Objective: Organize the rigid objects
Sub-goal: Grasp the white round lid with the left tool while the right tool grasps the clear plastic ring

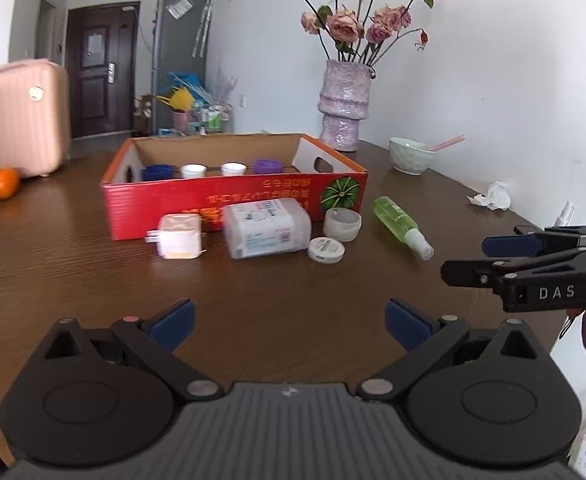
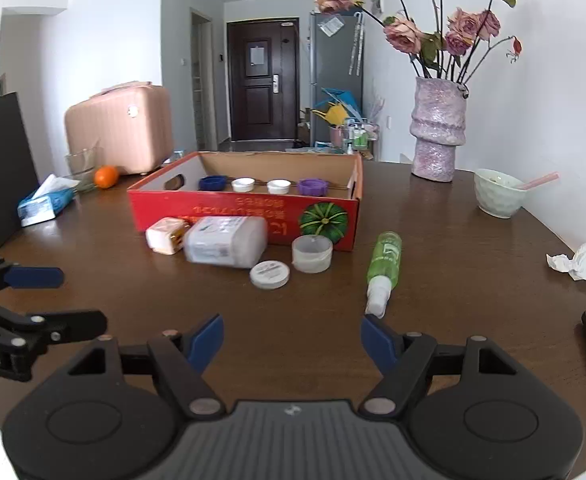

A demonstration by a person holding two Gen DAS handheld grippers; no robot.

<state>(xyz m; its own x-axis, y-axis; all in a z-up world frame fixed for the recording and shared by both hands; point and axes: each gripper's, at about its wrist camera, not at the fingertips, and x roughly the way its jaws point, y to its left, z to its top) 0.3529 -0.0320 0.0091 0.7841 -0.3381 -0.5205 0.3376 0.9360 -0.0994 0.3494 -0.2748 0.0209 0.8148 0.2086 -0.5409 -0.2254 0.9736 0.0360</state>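
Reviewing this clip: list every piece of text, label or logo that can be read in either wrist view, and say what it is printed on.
"DAS": white letters on the black body of the right gripper, seen in the left wrist view.
Yellow print on the red cardboard box, beside a green pumpkin picture: upside down, not readable.
Labels on the clear plastic container, round white lid and green spray bottle: too small or blurred.
White lettering on the left gripper: cut off at the frame edge, unreadable.

Red box (image 2: 245, 216) with green pumpkin print, green spray bottle (image 2: 385, 258), orange fruit (image 2: 106, 176), dark brown wood-grain table (image 2: 453, 280)
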